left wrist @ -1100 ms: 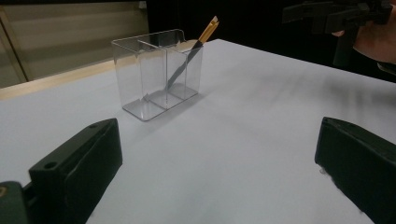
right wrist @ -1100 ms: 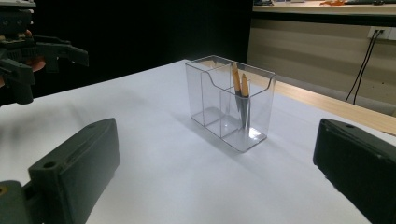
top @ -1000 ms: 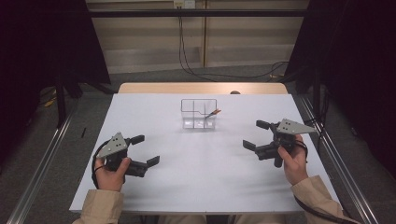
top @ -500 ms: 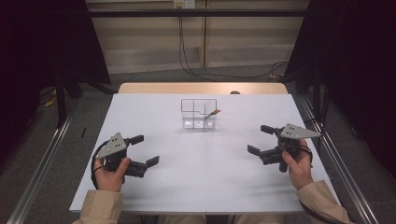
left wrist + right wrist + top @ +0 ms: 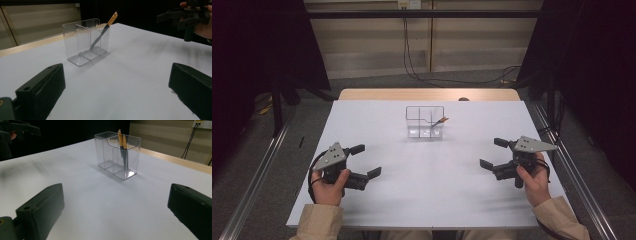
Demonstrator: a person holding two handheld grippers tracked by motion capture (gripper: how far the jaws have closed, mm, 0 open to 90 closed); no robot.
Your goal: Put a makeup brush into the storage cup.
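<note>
- Table (image 5: 427,200): white top.
- Holder (image 5: 424,121): clear, divided, at 12 o'clock, well apart from both grippers.
- Tool (image 5: 441,120): orange-tipped, possibly tweezers, leaning in holder's right compartment.
- Left gripper (image 5: 368,161): 8 o'clock, jaws spread, empty.
- Right gripper (image 5: 493,154): 4 o'clock, jaws spread, empty.

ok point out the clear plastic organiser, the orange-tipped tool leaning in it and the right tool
clear plastic divided organiser (image 5: 75,42): left gripper view, front wall.
slim grey orange-tipped tool (image 5: 100,37): left gripper view, grey shaft.
right tool (image 5: 497,153): high view, midway between its open jaws.
</note>
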